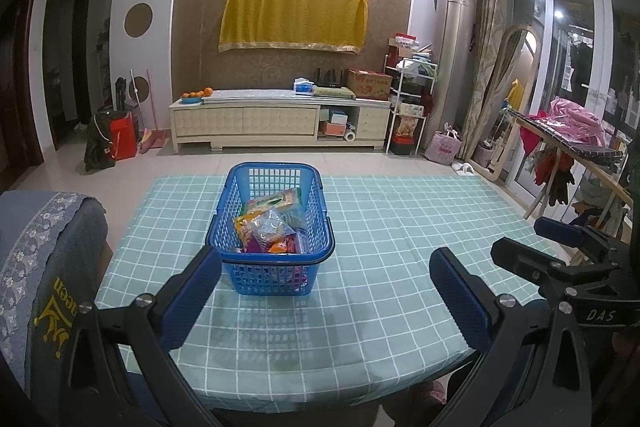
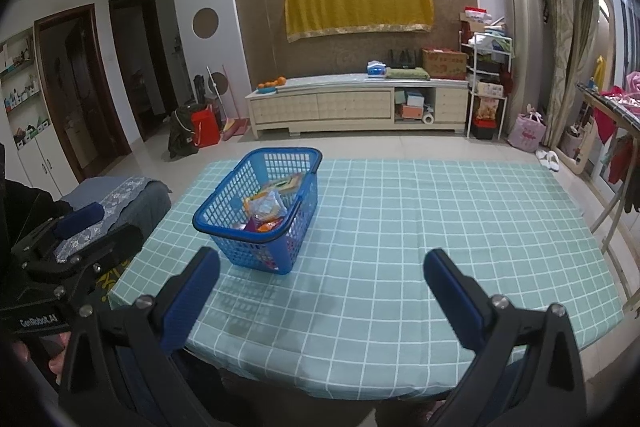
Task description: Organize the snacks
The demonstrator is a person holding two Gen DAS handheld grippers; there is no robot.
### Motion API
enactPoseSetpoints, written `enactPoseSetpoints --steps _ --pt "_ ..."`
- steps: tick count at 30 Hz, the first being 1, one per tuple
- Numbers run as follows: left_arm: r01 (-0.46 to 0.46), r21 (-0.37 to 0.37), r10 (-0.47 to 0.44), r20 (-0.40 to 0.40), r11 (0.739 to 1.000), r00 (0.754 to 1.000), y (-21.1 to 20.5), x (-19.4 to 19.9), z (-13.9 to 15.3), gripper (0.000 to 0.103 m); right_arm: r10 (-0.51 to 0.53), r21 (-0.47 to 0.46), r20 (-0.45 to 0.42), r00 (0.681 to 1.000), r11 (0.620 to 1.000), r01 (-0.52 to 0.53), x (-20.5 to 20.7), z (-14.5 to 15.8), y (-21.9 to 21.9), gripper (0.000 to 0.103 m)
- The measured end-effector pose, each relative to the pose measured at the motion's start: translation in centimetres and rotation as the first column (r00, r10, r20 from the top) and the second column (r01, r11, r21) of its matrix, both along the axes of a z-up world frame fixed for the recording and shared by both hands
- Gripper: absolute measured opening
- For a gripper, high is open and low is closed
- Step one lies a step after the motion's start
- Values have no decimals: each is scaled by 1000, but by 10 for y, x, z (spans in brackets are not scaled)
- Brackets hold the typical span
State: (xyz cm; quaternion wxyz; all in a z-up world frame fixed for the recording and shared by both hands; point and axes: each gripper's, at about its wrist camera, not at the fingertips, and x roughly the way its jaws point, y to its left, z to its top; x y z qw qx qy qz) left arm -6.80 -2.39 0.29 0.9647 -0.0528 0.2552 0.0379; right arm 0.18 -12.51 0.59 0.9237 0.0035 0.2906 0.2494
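Snacks (image 1: 270,227) sit gathered inside the blue basket (image 1: 240,211) on the checked tablecloth (image 1: 400,247), apparently already sorted. Left gripper (image 1: 326,291) and right gripper (image 2: 322,297) hover near the table's front edge, fingers spread wide, holding nothing, likely awaiting further work.

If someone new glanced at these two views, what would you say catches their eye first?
Most likely the blue basket, sitting on the green checked tablecloth with bright snack packets piled inside. Next, the yellow cloth hanging on the patterned wall behind. Both the left claw and the right claw hang open over the table's near edge, holding nothing.
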Motion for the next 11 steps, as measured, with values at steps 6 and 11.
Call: enactPoseSetpoints --steps 6,11 --pt "2 -8 -2 1 1000 1000 0 -1 0 103 -3 0 -2 1000 1000 3 -1 1 2 103" --pt "15 1 -15 5 1000 1000 -3 -1 0 103 -2 -1 -5 1000 1000 2 -1 -1 2 103"
